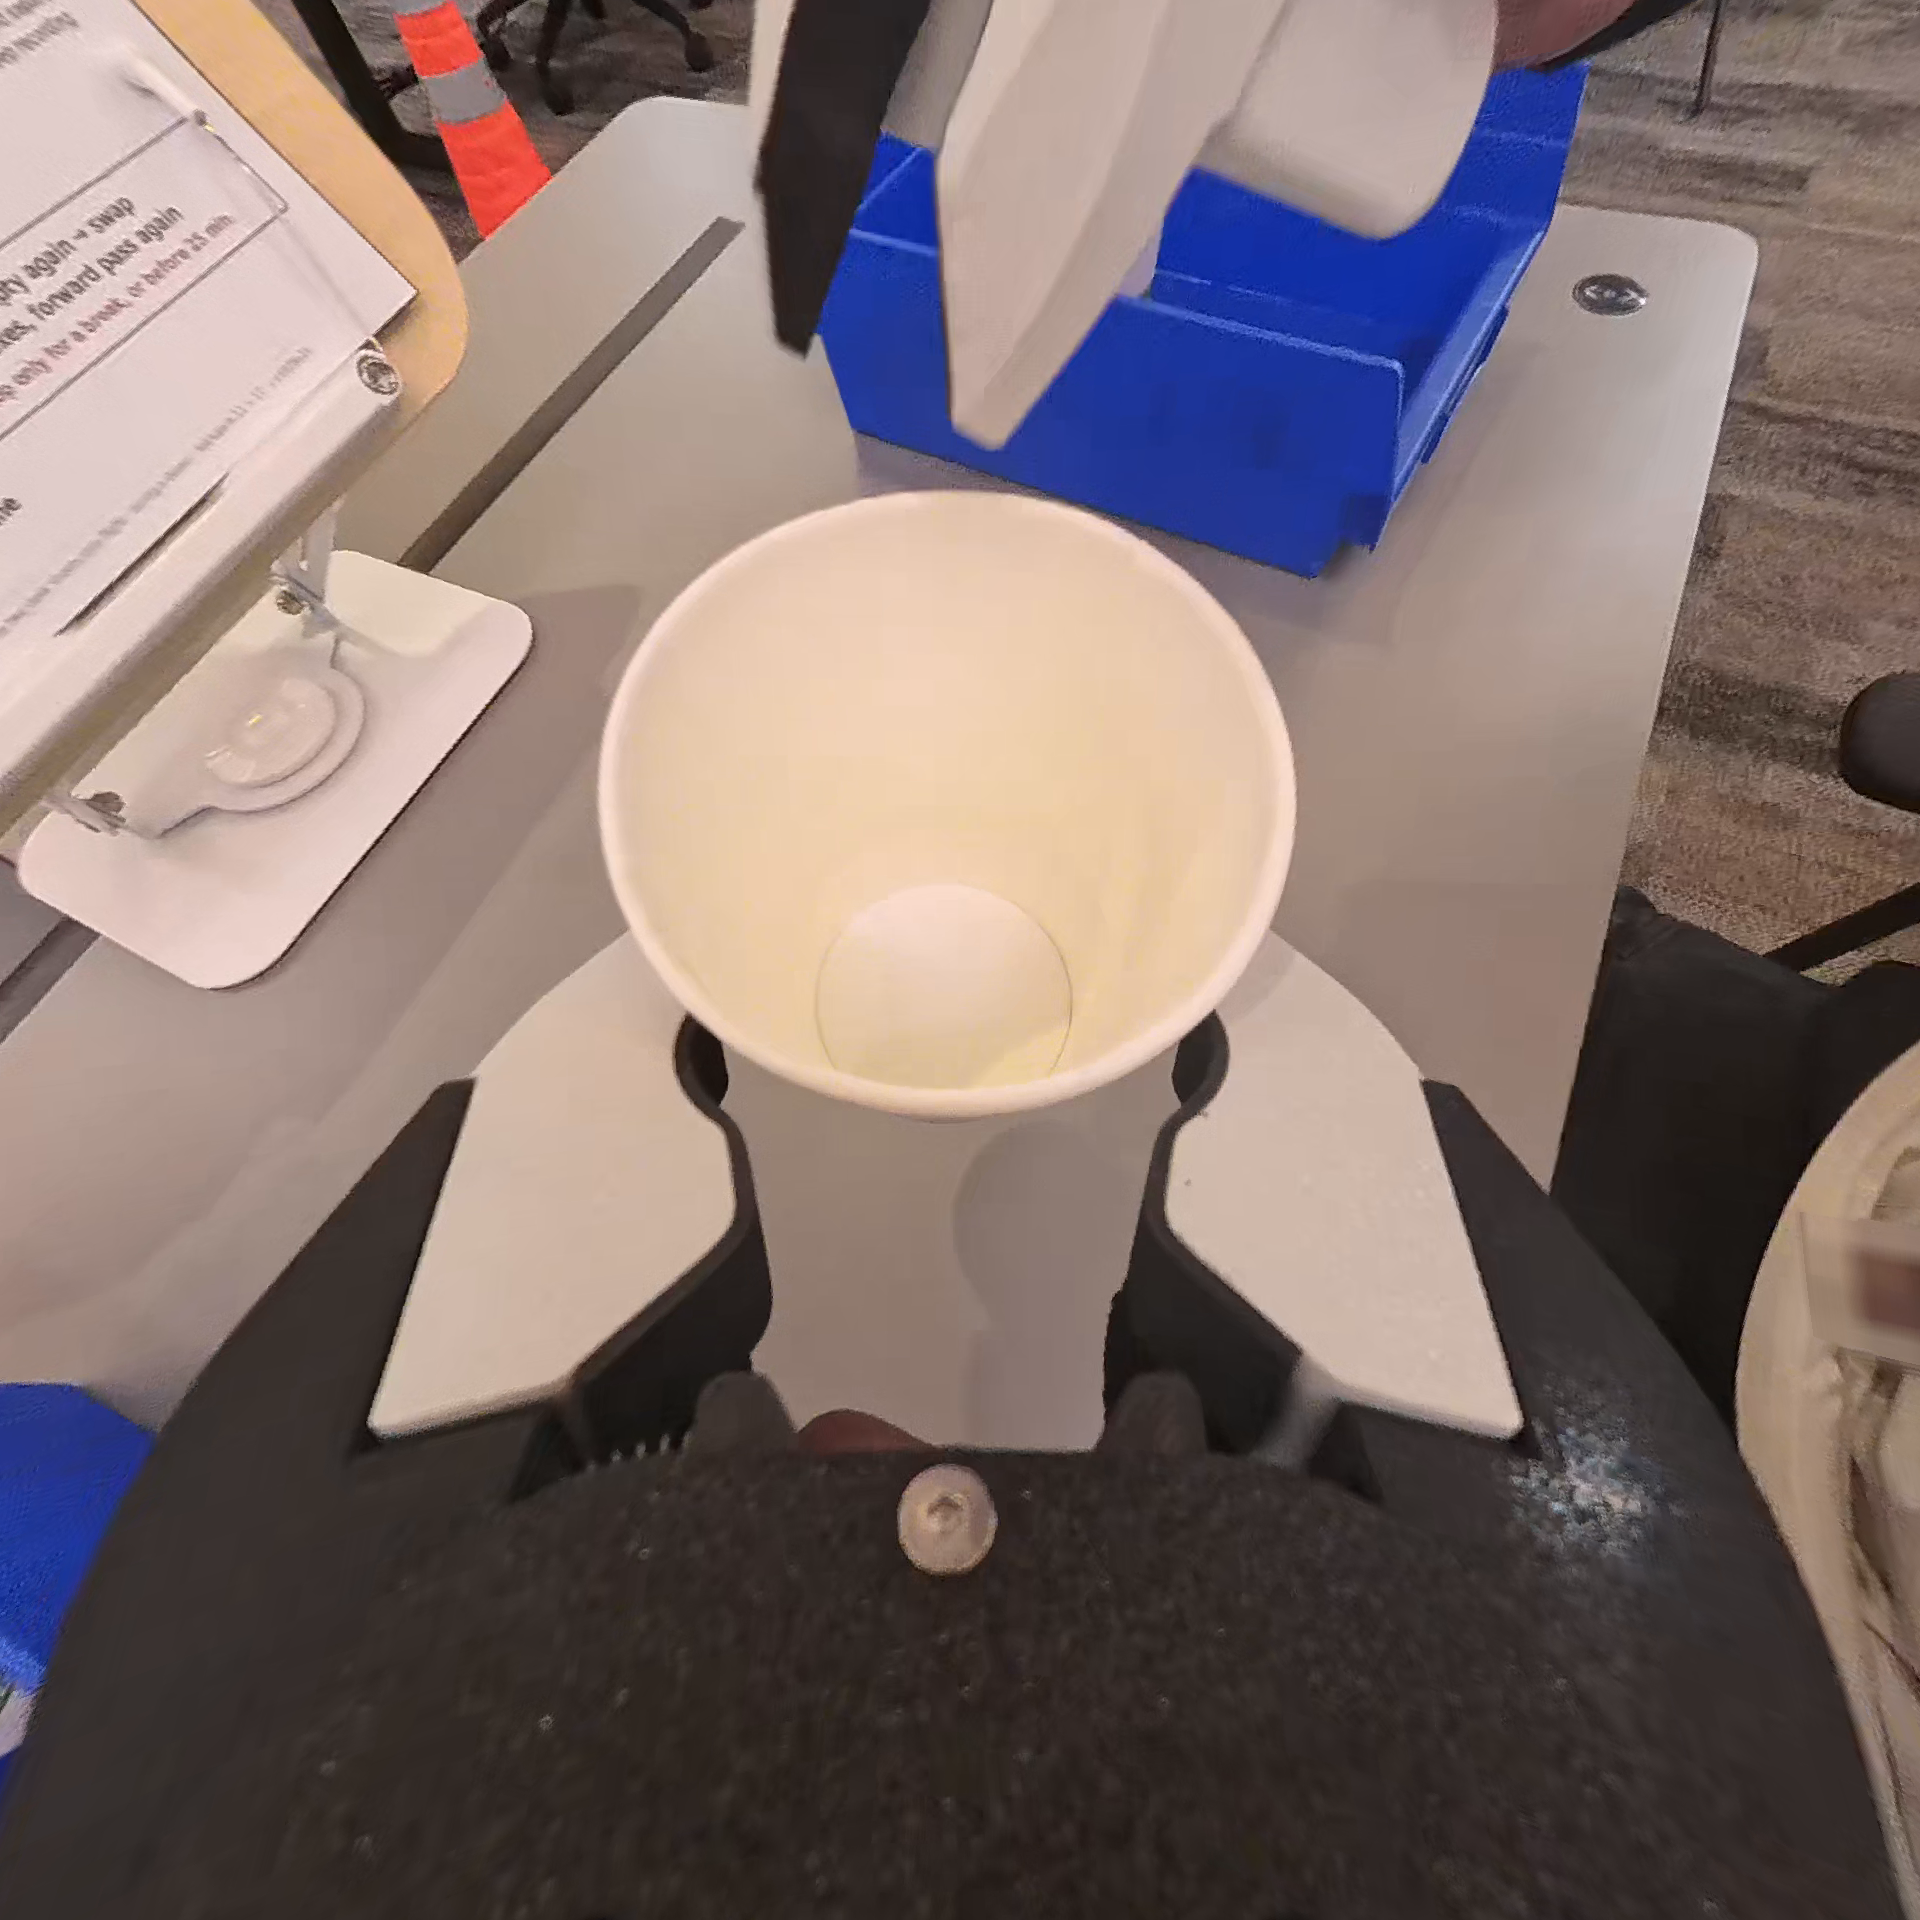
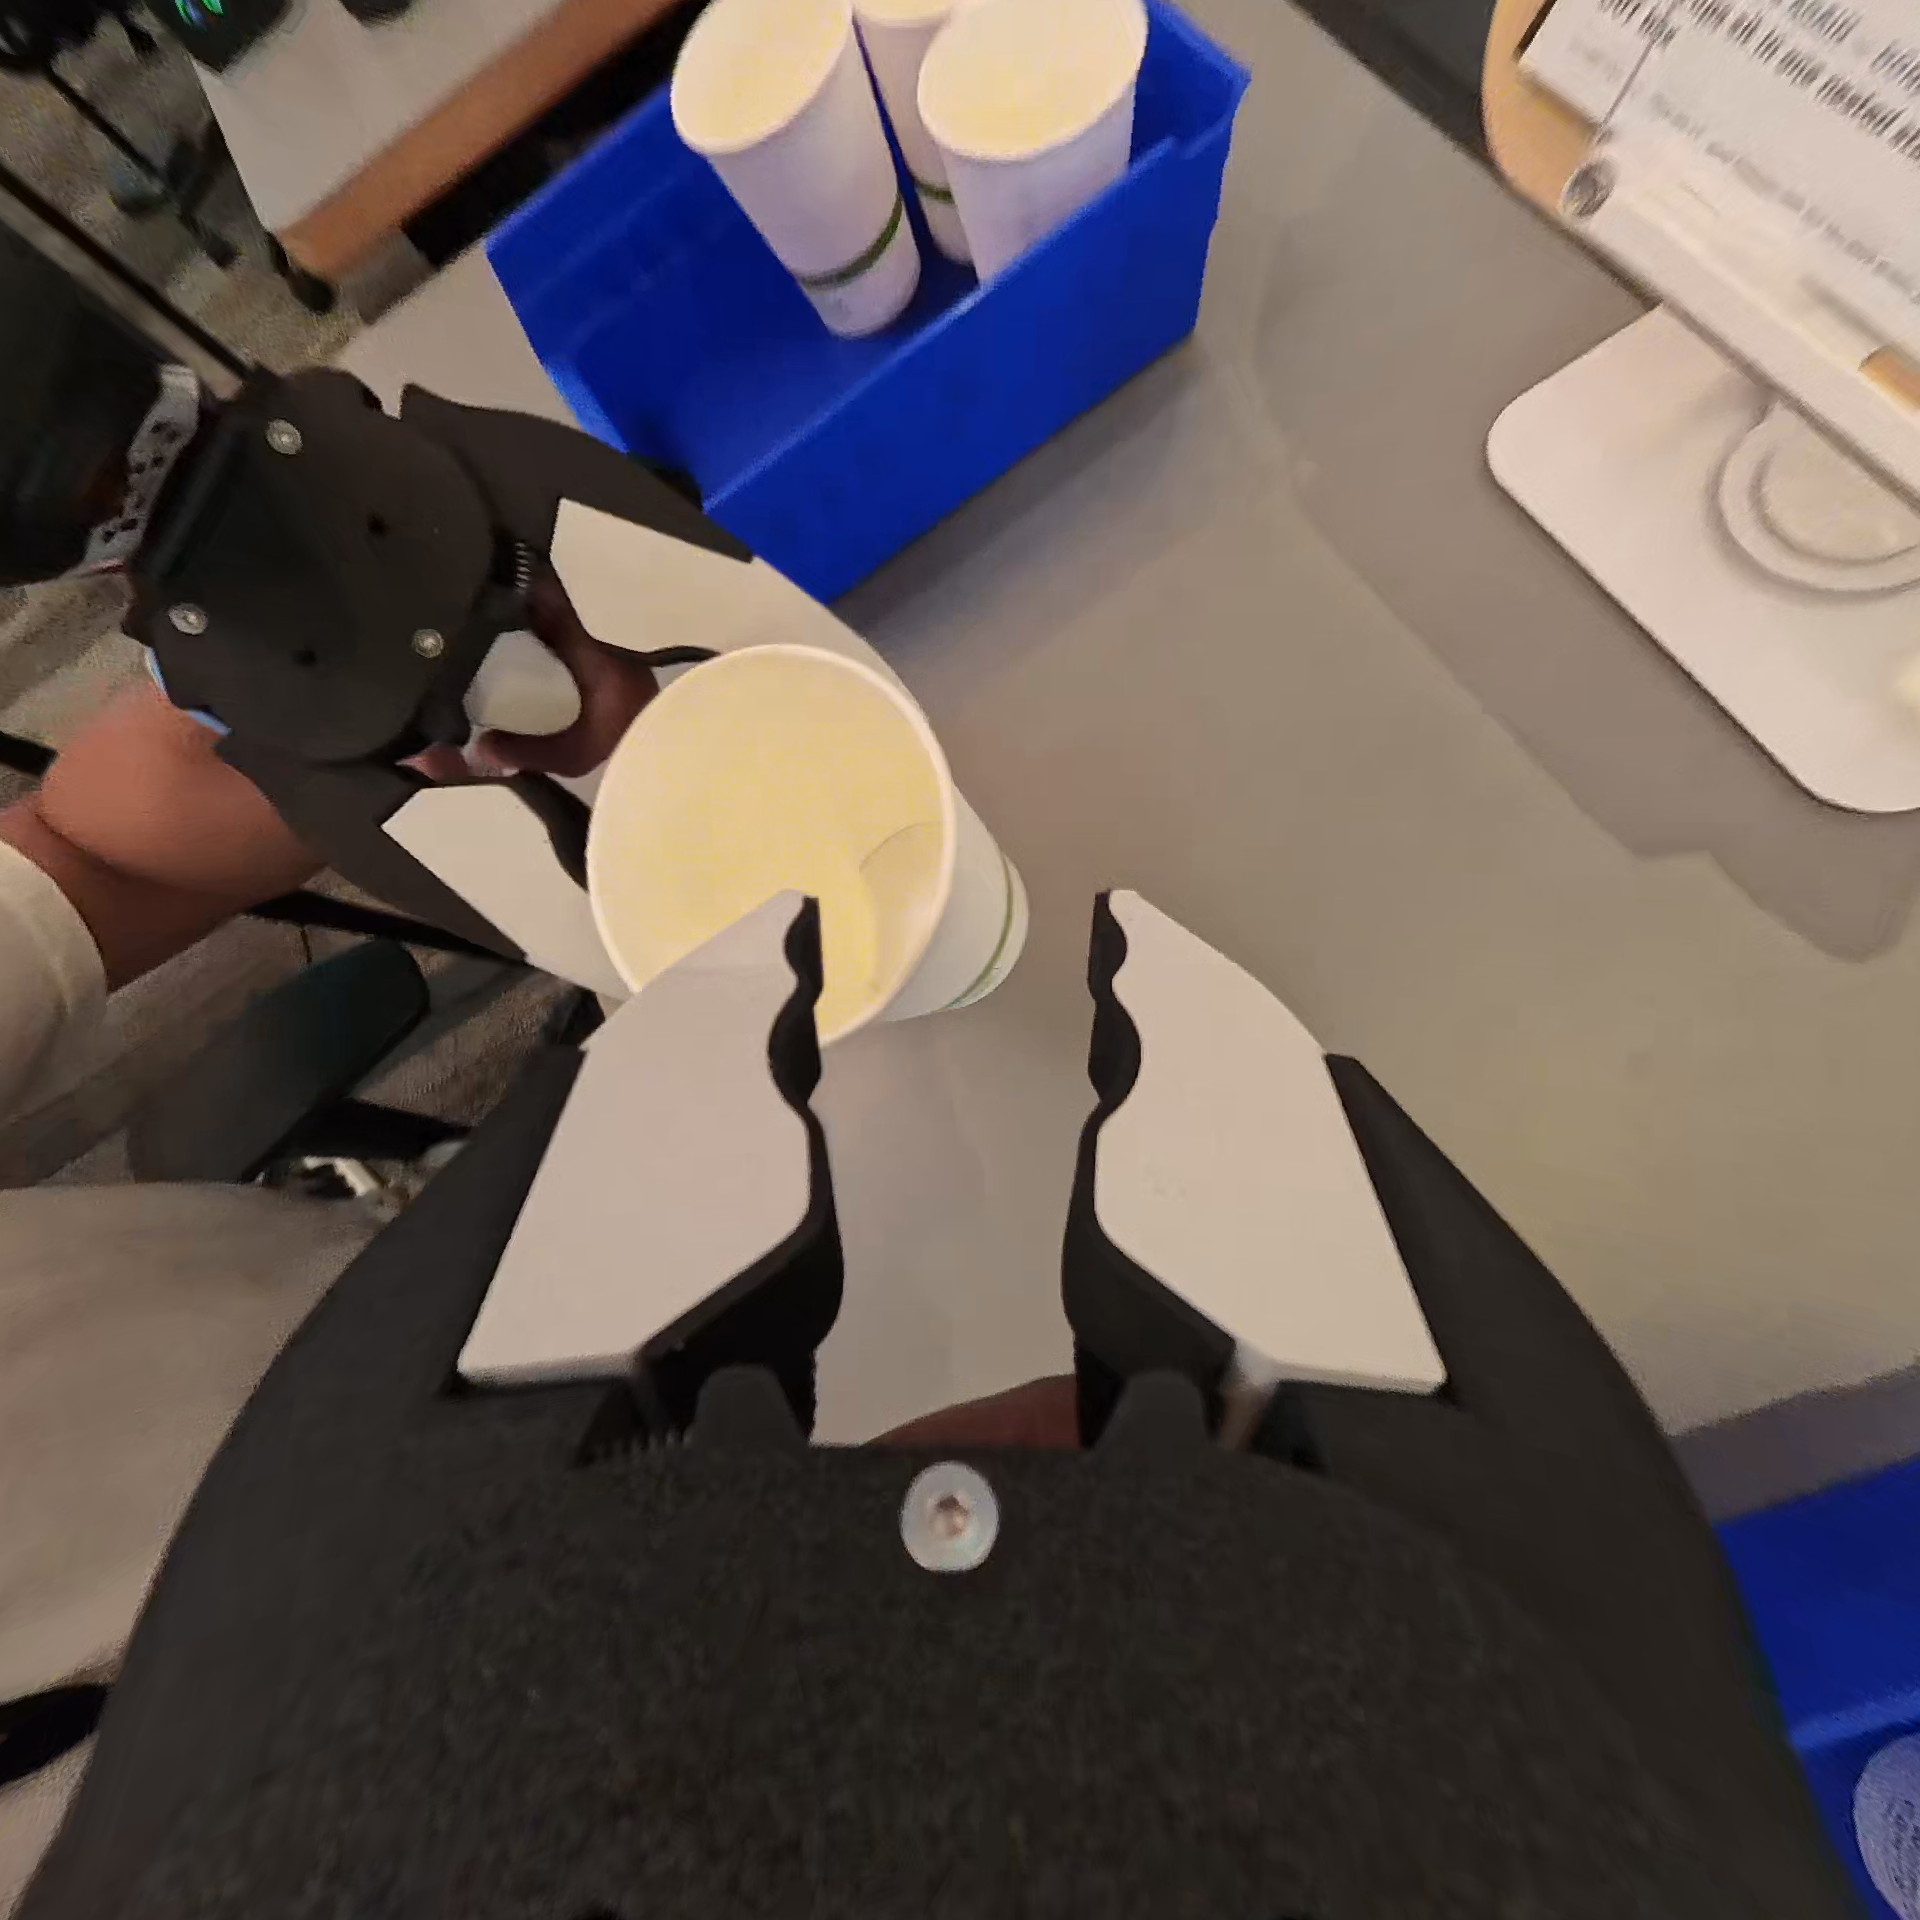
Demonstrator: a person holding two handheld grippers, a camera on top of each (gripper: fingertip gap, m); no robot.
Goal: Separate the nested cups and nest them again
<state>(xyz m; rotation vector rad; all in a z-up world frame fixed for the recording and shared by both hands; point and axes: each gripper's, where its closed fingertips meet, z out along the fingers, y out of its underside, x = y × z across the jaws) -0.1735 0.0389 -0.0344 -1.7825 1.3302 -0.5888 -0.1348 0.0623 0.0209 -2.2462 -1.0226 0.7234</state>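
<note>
Paper cup [image 1: 945, 800], white and empty, sits clamped between the fingers of the left gripper [image 1: 951, 1049] above a grey table [image 1: 1455, 727]. Nearby, the right gripper [image 2: 954, 914] hovers with fingers apart; three more cups [image 2: 790, 156] stand in a blue bin [image 2: 852, 436].

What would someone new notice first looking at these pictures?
First, the white paper cup, mouth open and empty, gripped by the left gripper over the grey table. Next, the bright blue bin at the table's far side, holding three more cups. The right gripper hangs open and empty beside the held cup.
</note>
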